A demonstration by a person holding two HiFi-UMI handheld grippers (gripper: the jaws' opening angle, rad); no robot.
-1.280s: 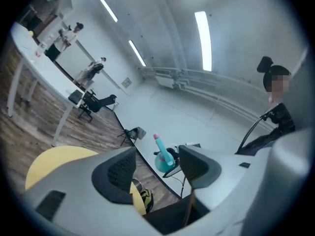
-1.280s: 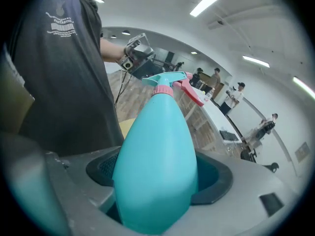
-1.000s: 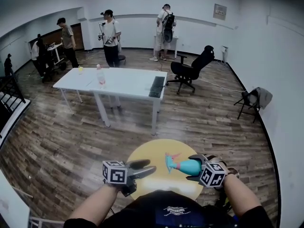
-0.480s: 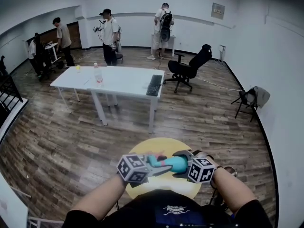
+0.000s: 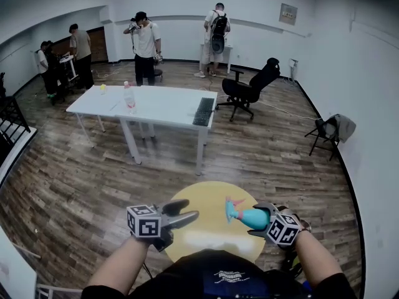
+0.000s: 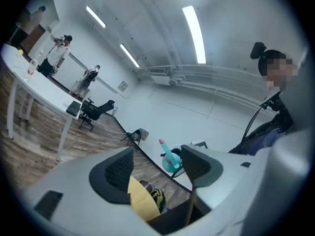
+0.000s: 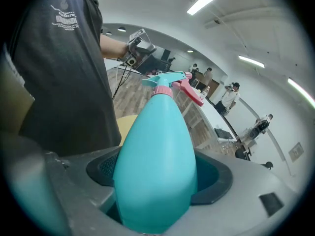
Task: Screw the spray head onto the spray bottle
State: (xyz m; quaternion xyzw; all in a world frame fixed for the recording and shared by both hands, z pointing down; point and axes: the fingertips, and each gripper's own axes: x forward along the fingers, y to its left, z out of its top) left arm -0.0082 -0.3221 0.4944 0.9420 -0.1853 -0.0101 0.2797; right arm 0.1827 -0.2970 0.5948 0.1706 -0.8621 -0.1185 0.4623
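Observation:
A teal spray bottle [image 5: 254,217] lies nearly level over the round yellow table [image 5: 206,232], its pink-and-teal spray head [image 5: 232,205] seated on the neck and pointing left. My right gripper [image 5: 262,220] is shut on the bottle's body [image 7: 157,166], and the spray head [image 7: 172,82] sticks out ahead of it. My left gripper [image 5: 179,212] hovers a short way to the left, level and apart from the bottle. Its jaws have just been opening and nothing is between them. In the left gripper view the bottle [image 6: 170,159] shows beyond the open gripper [image 6: 157,168].
A long white table [image 5: 168,108] with a keyboard [image 5: 205,111] and a small bottle [image 5: 129,97] stands ahead. A black office chair [image 5: 252,91] is behind it, and a folding chair [image 5: 330,132] by the right wall. Several people stand at the back.
Half a second ago the left gripper was at the spray head. It has since drawn back to the left with wider jaws, and the bottle has shifted right.

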